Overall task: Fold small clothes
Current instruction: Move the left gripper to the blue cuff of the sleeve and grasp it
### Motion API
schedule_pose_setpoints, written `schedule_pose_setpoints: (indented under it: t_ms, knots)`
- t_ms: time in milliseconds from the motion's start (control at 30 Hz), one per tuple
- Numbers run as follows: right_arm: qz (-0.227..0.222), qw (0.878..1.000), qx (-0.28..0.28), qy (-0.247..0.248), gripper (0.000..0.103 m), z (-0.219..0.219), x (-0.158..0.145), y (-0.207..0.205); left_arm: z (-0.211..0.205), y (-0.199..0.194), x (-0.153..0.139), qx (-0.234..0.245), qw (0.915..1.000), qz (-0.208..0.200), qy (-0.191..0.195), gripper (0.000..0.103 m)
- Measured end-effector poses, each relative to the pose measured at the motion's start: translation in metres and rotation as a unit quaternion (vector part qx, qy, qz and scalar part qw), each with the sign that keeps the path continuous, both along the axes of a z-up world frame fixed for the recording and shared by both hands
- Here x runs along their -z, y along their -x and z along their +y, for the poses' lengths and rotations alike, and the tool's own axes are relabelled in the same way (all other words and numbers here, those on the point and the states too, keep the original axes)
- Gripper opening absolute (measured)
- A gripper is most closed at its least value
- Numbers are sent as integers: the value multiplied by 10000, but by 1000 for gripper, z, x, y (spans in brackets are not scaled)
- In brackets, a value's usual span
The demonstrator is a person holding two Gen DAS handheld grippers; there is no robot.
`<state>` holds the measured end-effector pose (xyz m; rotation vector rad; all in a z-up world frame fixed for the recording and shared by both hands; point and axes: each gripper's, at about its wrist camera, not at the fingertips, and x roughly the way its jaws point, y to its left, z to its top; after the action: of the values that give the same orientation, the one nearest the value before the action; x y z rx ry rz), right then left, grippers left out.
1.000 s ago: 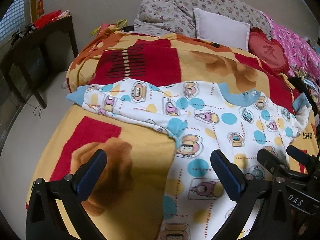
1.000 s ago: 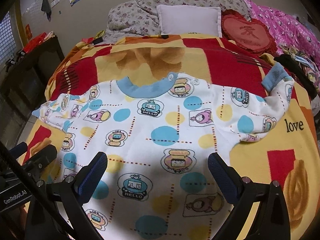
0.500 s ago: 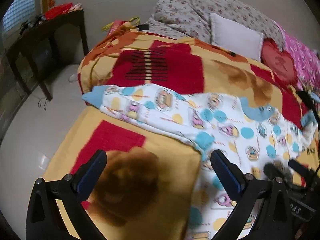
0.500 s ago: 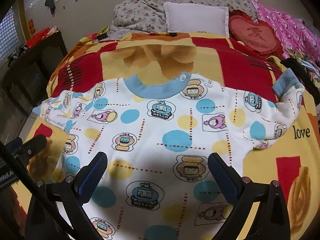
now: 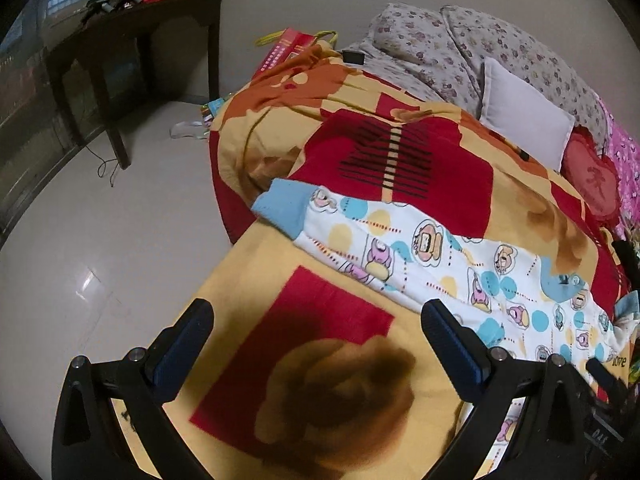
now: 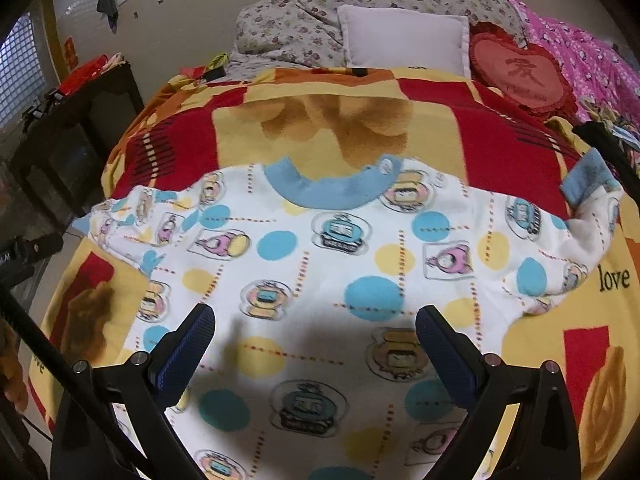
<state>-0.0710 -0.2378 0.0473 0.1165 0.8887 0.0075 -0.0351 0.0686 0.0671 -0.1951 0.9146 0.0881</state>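
shirt: white cartoon-print fleece baby shirt [image 6: 340,280] lies flat on red-yellow fleece blanket [image 6: 500,132], bed
left tool [image 5: 316,344]: apart, empty, beside sleeve
right tool [image 6: 314,340]: apart, empty, over hem
risk: pinching blanket with sleeve, dragging shirt crooked

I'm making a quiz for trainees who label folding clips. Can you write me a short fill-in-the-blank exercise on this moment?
1. The shirt lies spread out on a patterned ____.
2. The shirt's collar and sleeve cuff are coloured ____.
3. Both the left tool and the right tool are open and hold ____.
4. The red cushion beside the white pillow is shaped like a ____.

Missing words: blanket; blue; nothing; heart
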Motion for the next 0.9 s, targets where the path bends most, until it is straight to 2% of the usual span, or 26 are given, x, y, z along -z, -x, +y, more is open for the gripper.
schedule_pose_setpoints:
  t_ms: [200,367,500,567,700,900]
  knots:
    - [-101,9967,-791,-163,101,37,-20,-30,12,11,0,-131,9999,15,-104,103]
    - [-108,9868,-1616,-90,87,92,-33,-66,35,17,0,-439,9977,-21,-523,103]
    - [-35,9737,-2277,-84,77,150,-33,-96,54,16,7,-579,9974,19,-426,103]
    - [53,9666,-2558,-150,76,175,-29,-108,58,12,12,-539,9980,82,-314,103]
    - [174,9652,-2609,-23,75,202,-22,-121,58,5,16,-459,9985,101,-271,103]
    - [241,9705,-2397,-54,75,188,-13,-127,56,-11,18,-496,9986,90,-179,103]
